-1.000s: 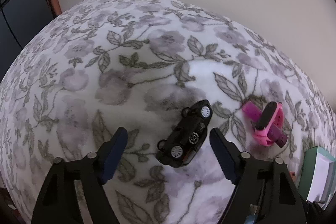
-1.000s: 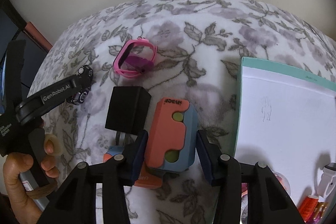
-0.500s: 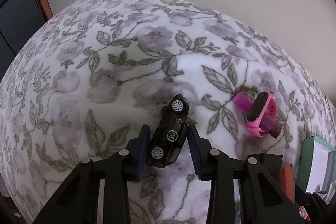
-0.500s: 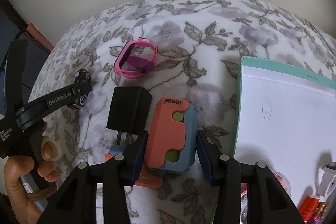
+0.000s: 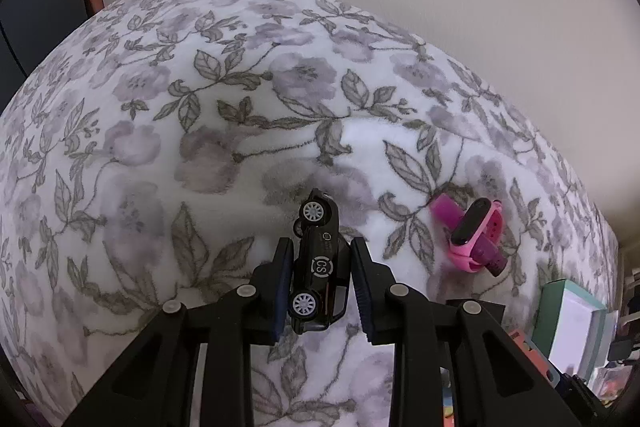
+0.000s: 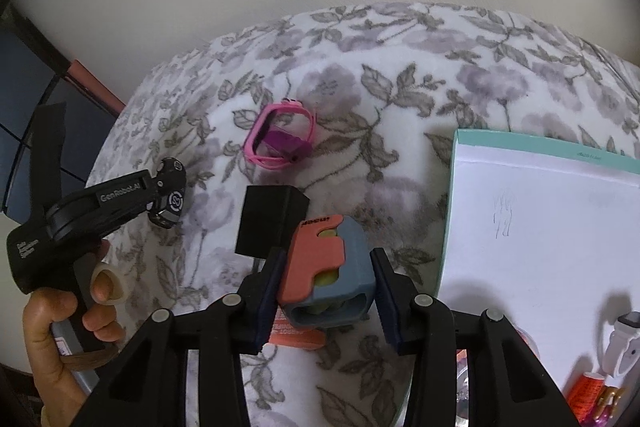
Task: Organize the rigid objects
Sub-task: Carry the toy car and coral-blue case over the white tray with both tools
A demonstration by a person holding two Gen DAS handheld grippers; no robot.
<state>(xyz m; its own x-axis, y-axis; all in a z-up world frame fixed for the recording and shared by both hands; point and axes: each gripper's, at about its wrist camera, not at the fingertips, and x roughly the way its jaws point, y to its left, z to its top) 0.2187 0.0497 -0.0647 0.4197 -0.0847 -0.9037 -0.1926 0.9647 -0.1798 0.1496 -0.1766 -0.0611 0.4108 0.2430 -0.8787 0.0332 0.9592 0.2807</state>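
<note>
Between left tool (image 5: pixel 320 279) pads: black toy car (image 5: pixel 318 267).

On the black toy car (image 5: pixel 320 269) pinched between my left claw's (image 5: pixel 320 283) fingers I read "CS" in a white ring; smaller print above it is too fine to read. From my right side, my left claw's body (image 6: pixel 116 195) bears "GenRobot.AI", and its handle carries small white lettering I cannot make out. The orange and blue case (image 6: pixel 326 269) in my right claw (image 6: pixel 325 291) has raised letters, upside down and unclear.
</note>
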